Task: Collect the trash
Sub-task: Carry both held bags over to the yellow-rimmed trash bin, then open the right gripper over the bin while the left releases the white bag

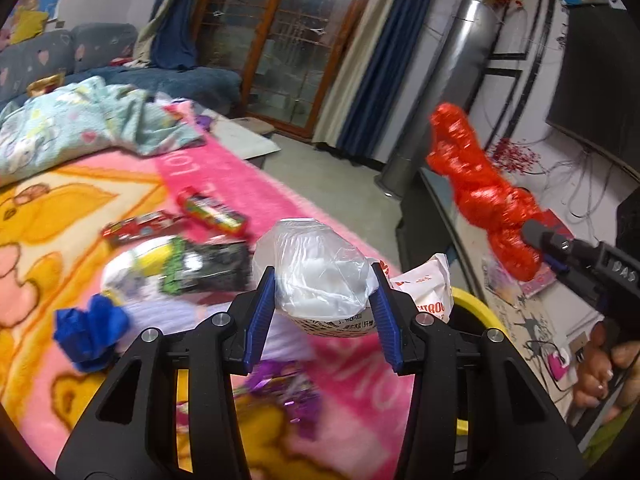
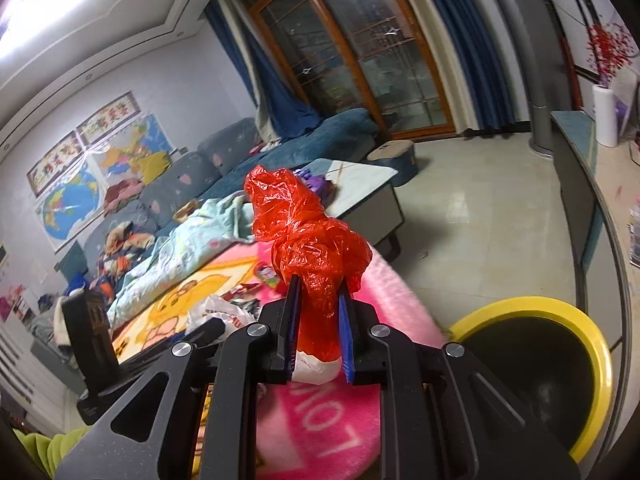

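We hold the left gripper (image 1: 324, 300) clamped partway on a clear plastic bag (image 1: 316, 268), lifted off the pink blanket (image 1: 240, 184), short of the yellow-rimmed bin (image 2: 532, 376). Right gripper (image 2: 318, 320) is pinched nearly closed on a red plastic bag (image 2: 308, 240) beside that bin, likely for dropping. Only the left view shows wrappers (image 1: 192, 236) left on the blanket; only the right shows the bin's dark mouth.

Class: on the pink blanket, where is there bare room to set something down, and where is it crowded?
Free: the yellow-and-pink stretch between the light-blue quilt and the red wrappers. Crowded: wrappers, black packet and blue scrap cluster together.
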A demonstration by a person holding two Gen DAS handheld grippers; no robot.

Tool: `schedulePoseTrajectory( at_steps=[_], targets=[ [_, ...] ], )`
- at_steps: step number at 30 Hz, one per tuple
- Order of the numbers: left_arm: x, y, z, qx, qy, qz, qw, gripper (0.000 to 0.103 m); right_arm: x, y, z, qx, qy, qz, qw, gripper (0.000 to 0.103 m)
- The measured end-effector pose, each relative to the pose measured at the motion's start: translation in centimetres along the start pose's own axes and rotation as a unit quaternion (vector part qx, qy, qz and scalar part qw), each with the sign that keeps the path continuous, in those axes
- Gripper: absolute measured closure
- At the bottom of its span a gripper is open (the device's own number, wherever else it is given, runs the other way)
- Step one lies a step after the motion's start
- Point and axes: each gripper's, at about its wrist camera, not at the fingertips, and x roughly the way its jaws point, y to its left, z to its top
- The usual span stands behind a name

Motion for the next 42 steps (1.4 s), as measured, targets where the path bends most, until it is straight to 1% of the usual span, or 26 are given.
schedulePoseTrajectory(
  at_steps=[6,9,15,19,25,30,31,33,34,35,36,38,39,40,42],
  targets=[
    [1.2,-3.7,0.3,0.034,-0.001,-0.023,0.9992,0.065,-1.6,-3.4,-0.6,0.031,-0.005,-0.038,0.999,0.086],
    [1.7,-5.4,0.1,0.05,0.0,-0.032,0.9982,0.065,-2.4,-5.1,-1.0,0.044,-0.005,-0.064,0.997,0.086],
    [2.6,-8.4,-0.5,0.074,0.007,-0.047,0.9961,0.065,-3.9,-8.3,-2.4,0.068,0.001,-0.113,0.991,0.086],
    [3.4,-9.9,-1.2,0.091,0.016,-0.055,0.9942,0.065,-4.4,-10.2,-3.2,0.089,0.006,-0.136,0.987,0.086],
    [5.2,-11.8,-3.0,0.121,0.043,-0.062,0.9898,0.064,-5.1,-13.2,-4.4,0.115,0.029,-0.156,0.98,0.084],
    [6.3,-13.1,-4.3,0.141,0.059,-0.066,0.986,0.063,-5.0,-14.7,-4.8,0.127,0.057,-0.158,0.978,0.084],
    [6.5,-13.2,-4.5,0.144,0.062,-0.067,0.9853,0.062,-4.9,-14.9,-5.0,0.128,0.063,-0.157,0.977,0.084],
    [7.0,-13.4,-4.8,0.148,0.071,-0.069,0.984,0.059,-4.7,-15.3,-5.2,0.134,0.071,-0.156,0.976,0.076],
    [7.2,-13.5,-5.0,0.15,0.076,-0.07,0.9832,0.055,-4.7,-15.5,-5.2,0.138,0.073,-0.159,0.975,0.067],
    [7.2,-13.6,-5.1,0.151,0.078,-0.071,0.9829,0.051,-4.8,-15.7,-5.3,0.142,0.071,-0.163,0.974,0.061],
    [7.4,-13.6,-5.2,0.151,0.079,-0.071,0.9829,0.049,-4.8,-15.7,-5.3,0.144,0.07,-0.165,0.973,0.06],
    [7.5,-13.6,-5.3,0.148,0.082,-0.072,0.9829,0.035,-4.9,-16.0,-5.2,0.148,0.07,-0.17,0.972,0.055],
    [7.5,-13.5,-5.3,0.146,0.083,-0.072,0.9832,0.032,-5.0,-16.2,-5.3,0.151,0.068,-0.171,0.971,0.055],
    [7.4,-13.4,-5.3,0.144,0.083,-0.072,0.9835,0.026,-5.1,-16.2,-5.3,0.152,0.066,-0.171,0.971,0.055],
    [6.9,-13.1,-5.3,0.139,0.077,-0.068,0.9849,0.022,-5.2,-16.2,-5.2,0.153,0.061,-0.17,0.972,0.054]
  ],
)
